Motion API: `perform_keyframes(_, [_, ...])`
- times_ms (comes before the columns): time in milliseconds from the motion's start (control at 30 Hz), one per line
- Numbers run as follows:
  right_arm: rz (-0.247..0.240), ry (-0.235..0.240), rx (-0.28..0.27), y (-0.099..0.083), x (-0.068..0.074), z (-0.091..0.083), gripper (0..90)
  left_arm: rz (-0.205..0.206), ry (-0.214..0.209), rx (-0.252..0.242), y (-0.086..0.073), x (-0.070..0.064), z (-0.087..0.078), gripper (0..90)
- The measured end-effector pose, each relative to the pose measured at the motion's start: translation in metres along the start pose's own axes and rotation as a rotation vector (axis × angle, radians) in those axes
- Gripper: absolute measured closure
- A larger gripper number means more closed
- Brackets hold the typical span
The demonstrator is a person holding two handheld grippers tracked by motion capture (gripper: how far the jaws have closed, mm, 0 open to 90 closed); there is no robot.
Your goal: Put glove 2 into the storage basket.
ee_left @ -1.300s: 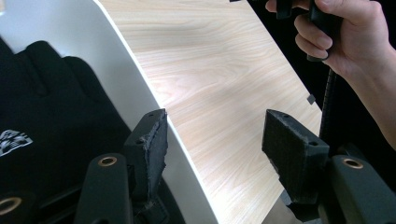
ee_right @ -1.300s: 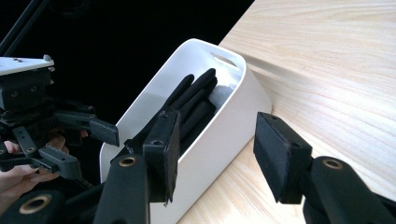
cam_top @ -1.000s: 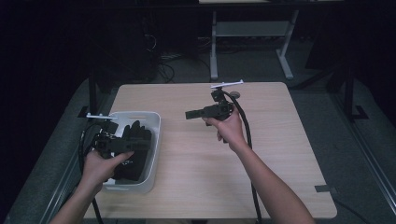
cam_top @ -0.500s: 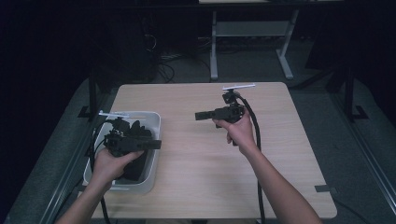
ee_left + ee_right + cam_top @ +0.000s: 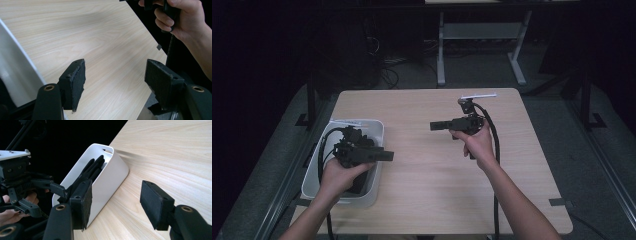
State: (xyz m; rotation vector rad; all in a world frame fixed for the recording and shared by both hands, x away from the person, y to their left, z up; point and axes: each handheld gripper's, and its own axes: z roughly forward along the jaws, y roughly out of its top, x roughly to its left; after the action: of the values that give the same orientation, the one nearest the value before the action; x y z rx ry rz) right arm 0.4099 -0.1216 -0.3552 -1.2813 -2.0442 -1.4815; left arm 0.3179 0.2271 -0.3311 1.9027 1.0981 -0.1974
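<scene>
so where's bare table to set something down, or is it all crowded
Most of the wooden table is bare: the stretch between the white bin and the right gripper, and the right side. It is crowded at the left, where black items fill the bin under the left gripper.

Left tongs [image 5: 387,156] now above bin [image 5: 373,192] rim.

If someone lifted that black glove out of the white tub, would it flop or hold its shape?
Probably flop. The black glove in the white plastic tub looks like soft fabric, its fingers leaning on the tub wall rather than standing free. It also seems light for its size and unlikely to roll. The open left tool holds nothing, so none of this is tested.
</scene>
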Motion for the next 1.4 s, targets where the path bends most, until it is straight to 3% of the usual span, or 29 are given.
perform_keyframes(433, [0.022,-0.002,-0.006,-0.011,-0.01,-0.013,39.0,0.013,-0.028,0.005,0.003,-0.008,0.014,25.8])
perform_keyframes(633, [0.03,-0.005,-0.005,-0.016,-0.012,-0.019,38.8,0.018,-0.021,0.015,0.002,-0.012,0.019,22.2])
perform_keyframes(1400, [0.053,-0.032,-0.042,-0.037,-0.024,-0.051,38.7,0.052,-0.043,0.026,0.002,-0.028,0.037,20.2])
